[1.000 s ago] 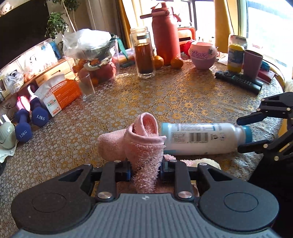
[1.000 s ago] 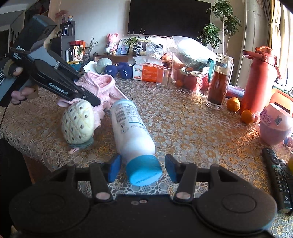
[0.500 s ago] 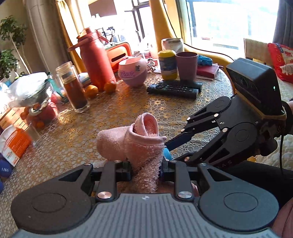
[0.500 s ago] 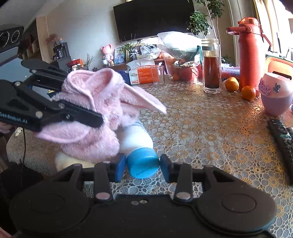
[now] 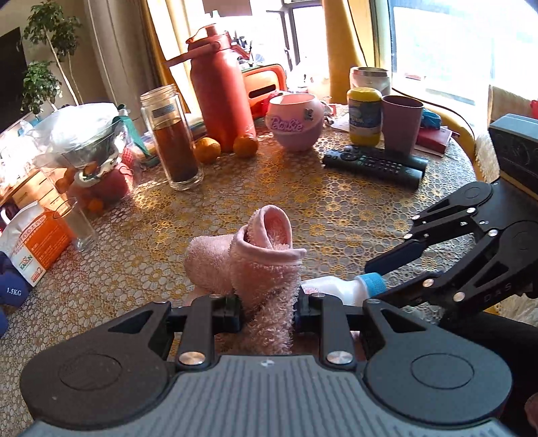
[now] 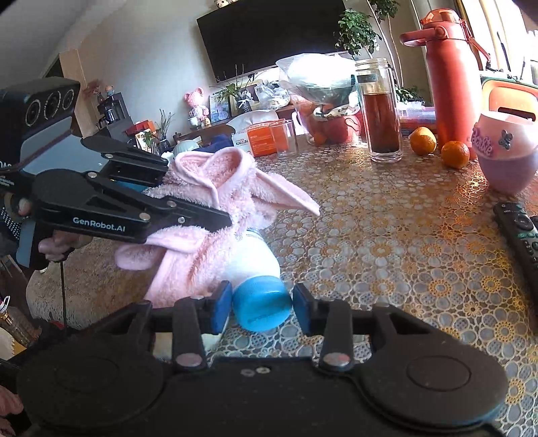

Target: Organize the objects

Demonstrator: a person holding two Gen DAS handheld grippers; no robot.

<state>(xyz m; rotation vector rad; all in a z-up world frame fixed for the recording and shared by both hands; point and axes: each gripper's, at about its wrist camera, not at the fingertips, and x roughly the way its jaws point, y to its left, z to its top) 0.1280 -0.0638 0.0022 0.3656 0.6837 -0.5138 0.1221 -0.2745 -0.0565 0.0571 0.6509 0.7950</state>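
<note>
Pink fleece garment (image 5: 255,265) is clenched in the left gripper (image 5: 269,307); only the right wrist view shows the right gripper (image 6: 260,304) straddling the bottle's blue cap (image 6: 261,302), fingers slightly apart.

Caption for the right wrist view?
Right gripper straddles the bottle's blue cap; left gripper holds a pink fleece garment above it.

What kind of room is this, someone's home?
Most likely a lived-in living room: a television hangs on the wall, houseplants stand nearby, and the cluttered table holds a remote control and oranges.
</note>
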